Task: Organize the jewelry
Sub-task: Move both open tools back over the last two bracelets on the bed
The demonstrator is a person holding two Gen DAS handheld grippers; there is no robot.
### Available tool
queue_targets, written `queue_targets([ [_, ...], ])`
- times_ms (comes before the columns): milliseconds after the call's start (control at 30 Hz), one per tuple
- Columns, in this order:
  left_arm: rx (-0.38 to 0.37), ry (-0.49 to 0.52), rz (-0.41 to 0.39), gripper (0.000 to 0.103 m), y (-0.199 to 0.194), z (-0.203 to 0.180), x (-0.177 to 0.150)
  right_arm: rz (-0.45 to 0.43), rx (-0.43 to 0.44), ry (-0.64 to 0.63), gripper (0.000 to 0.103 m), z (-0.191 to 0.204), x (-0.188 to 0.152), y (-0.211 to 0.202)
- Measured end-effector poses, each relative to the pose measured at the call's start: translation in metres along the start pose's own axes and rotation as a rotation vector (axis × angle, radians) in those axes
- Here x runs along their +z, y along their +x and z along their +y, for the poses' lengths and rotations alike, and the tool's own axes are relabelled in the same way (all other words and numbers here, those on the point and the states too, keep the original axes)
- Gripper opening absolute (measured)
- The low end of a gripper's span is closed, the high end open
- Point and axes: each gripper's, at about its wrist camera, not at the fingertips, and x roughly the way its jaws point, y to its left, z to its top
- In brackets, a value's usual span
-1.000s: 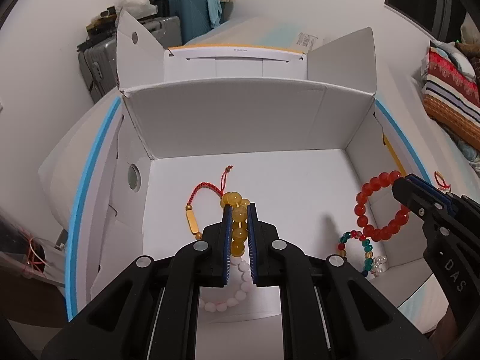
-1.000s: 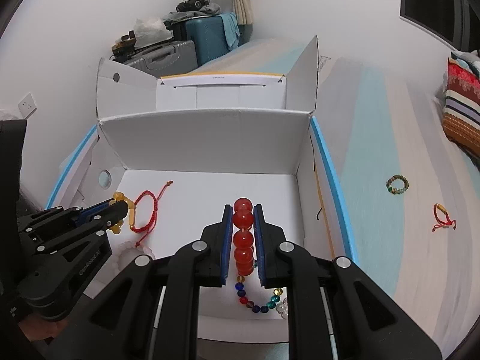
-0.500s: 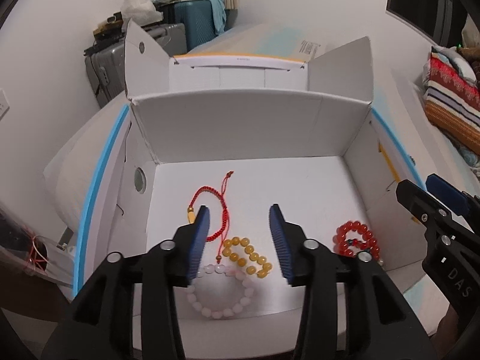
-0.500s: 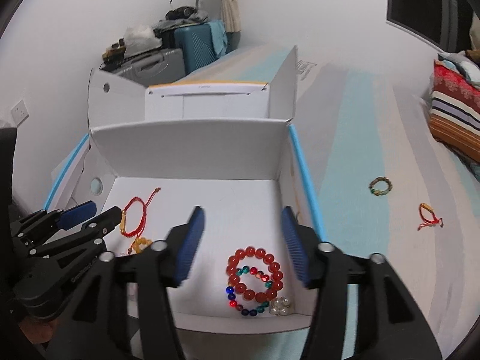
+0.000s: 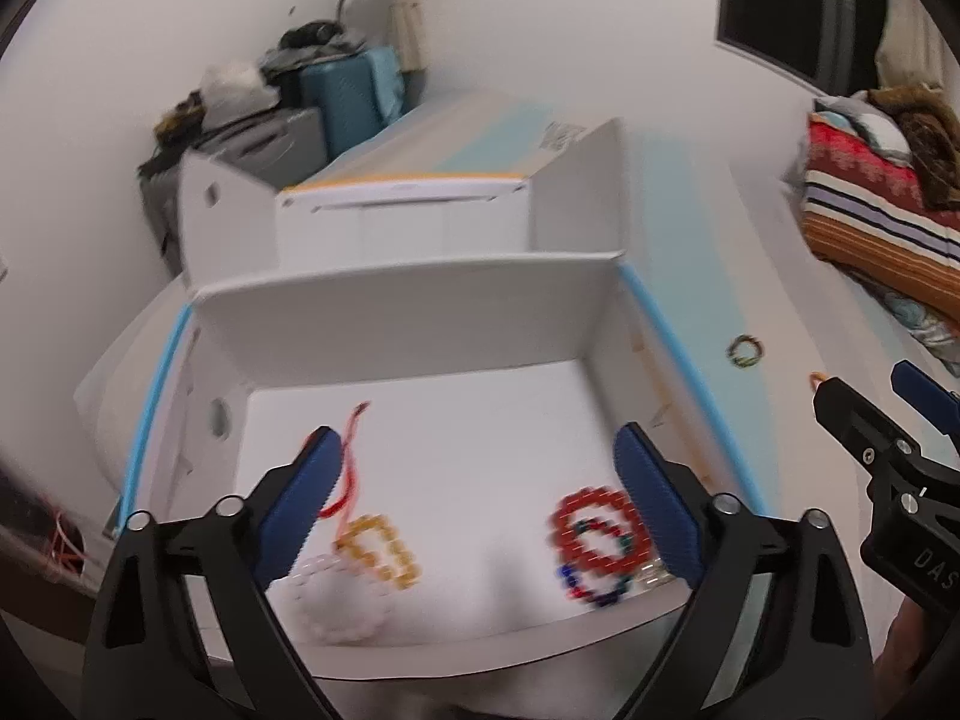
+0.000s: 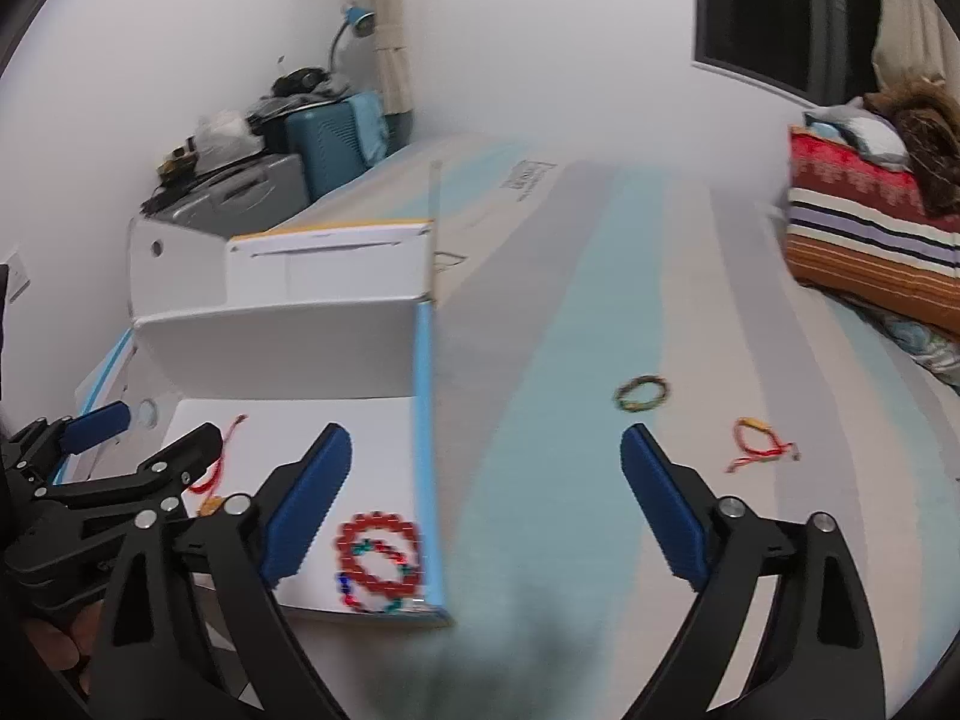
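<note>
An open white cardboard box [image 5: 408, 318] sits on the bed. On its floor lie a yellow bead bracelet [image 5: 381, 549], a white bead bracelet [image 5: 336, 600], a red cord bracelet [image 5: 351, 468] and a red bead bracelet [image 5: 600, 531] on top of a multicoloured one. My left gripper [image 5: 474, 438] hangs above the box, jaws opening wide, nothing between them. My right gripper [image 6: 486, 437] straddles the box's right wall [image 6: 425, 420], jaws also opening and holding nothing. On the bedsheet to its right lie a green bead bracelet [image 6: 641, 391] and a red cord bracelet [image 6: 759, 443].
Folded striped blankets [image 6: 870, 228] are stacked at the far right of the bed. Suitcases [image 5: 336, 96] and a blue lamp [image 6: 360, 18] stand against the back wall. The box's flaps [image 5: 576, 192] stand upright at its far side.
Both grippers went from shut to wide open. The yellow bead bracelet and the red bead bracelet dropped onto the box floor. Both grippers drew back and up, and the right one swung right.
</note>
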Motion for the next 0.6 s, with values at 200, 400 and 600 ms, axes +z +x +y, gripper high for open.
queue_targets([
  [200, -0.024, 0.046, -0.035, 0.097, -0.001, -0.053, 0.011, -0.011, -0.071, 0.046, 0.095, -0.06, 0.002, -0.009],
  [400, -0.064, 0.102, -0.035, 0.097, 0.011, -0.114, 0.019, -0.02, -0.131, 0.112, 0.095, -0.128, 0.001, -0.007],
  [600, -0.105, 0.128, 0.003, 0.097, 0.041, -0.171, 0.024, -0.01, -0.184, 0.161, 0.095, -0.185, -0.004, 0.012],
])
